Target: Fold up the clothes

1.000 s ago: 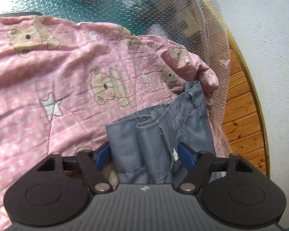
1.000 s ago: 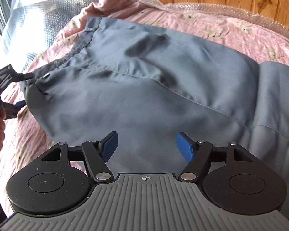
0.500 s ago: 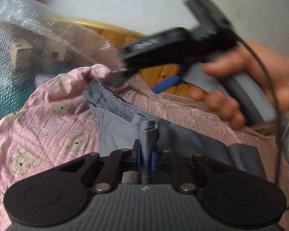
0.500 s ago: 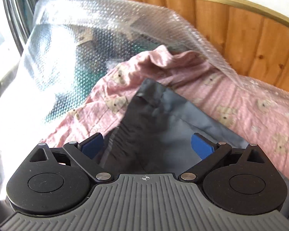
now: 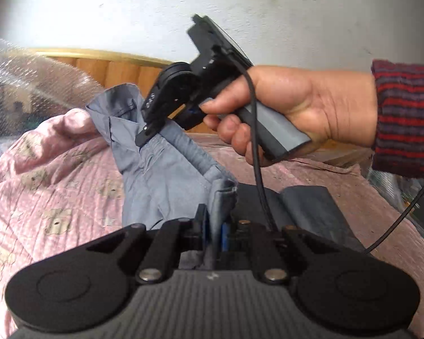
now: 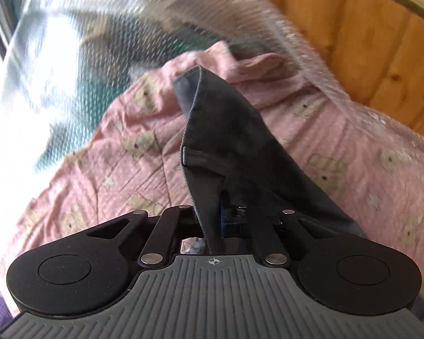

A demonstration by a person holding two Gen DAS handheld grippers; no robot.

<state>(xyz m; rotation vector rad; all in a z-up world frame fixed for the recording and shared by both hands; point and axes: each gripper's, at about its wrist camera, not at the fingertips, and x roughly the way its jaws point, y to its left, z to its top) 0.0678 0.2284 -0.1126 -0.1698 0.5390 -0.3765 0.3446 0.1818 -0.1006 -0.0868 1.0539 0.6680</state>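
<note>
A pair of grey trousers (image 5: 161,175) made of thin woven cloth is held up over a bed covered by a pink quilted blanket (image 5: 51,197) printed with bears and stars. The left claw (image 5: 212,231) is closed tight, and a bunched vertical fold of the waistband is pinched between its blue pads. In the left wrist view the right claw (image 5: 144,138) is seen farther along the same band, its black tip clamped on the cloth near a stitched seam, and its grey handle is gripped by the right hand (image 5: 282,107), from which a red and purple striped knitted sleeve (image 5: 404,118) runs back. A black cable (image 5: 257,152) hangs down from the handle. Between the two claws the waistband is drawn into a sagging, creased span, while the darker legs of the trousers lie flat on the blanket behind.

In the right wrist view the right claw (image 6: 214,220) is shut on a dark, hemmed edge of the trousers (image 6: 226,141), which rises from it in a tapered peak. Bubble wrap (image 6: 70,42) is draped over the far end of the bed, and a wooden headboard (image 6: 367,42) with a curved pale rim stands behind it against a rough white wall (image 5: 127,5).
</note>
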